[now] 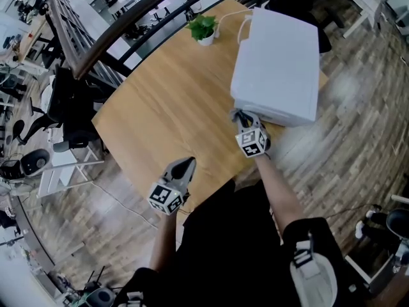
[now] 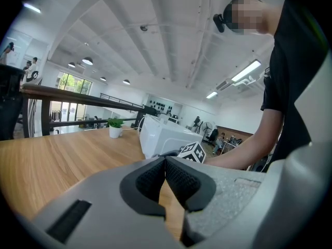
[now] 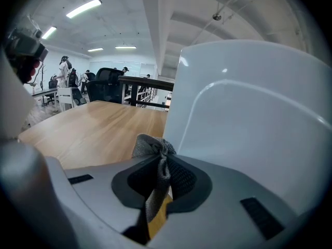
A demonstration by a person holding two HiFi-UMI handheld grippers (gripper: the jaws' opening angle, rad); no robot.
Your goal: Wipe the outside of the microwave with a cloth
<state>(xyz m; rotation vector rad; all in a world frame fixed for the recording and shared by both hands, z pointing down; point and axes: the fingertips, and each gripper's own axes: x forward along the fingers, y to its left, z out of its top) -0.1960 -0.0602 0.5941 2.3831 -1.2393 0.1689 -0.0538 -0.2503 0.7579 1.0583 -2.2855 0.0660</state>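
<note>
Wooden table (image 1: 153,107) underneath, open office behind. Right gripper (image 3: 163,160) clamped on grey cloth (image 3: 150,145); microwave (image 3: 249,118) just ahead and rightward, near face close. Left gripper (image 2: 165,165) closed, empty, farther off.

The microwave (image 1: 278,62) was a plain white box with its door shut, standing upright and flat on the wooden bench (image 1: 160,107). It sat along the bench's right edge, its near end close to the near right corner. The cloth (image 3: 152,148) was small, grey and woven, bunched into a knot-like wad. It was pinched between the closed jaws of the right hand-held gripper (image 3: 162,165), just beside the microwave's near left corner; whether the two touched could not be told.
</note>
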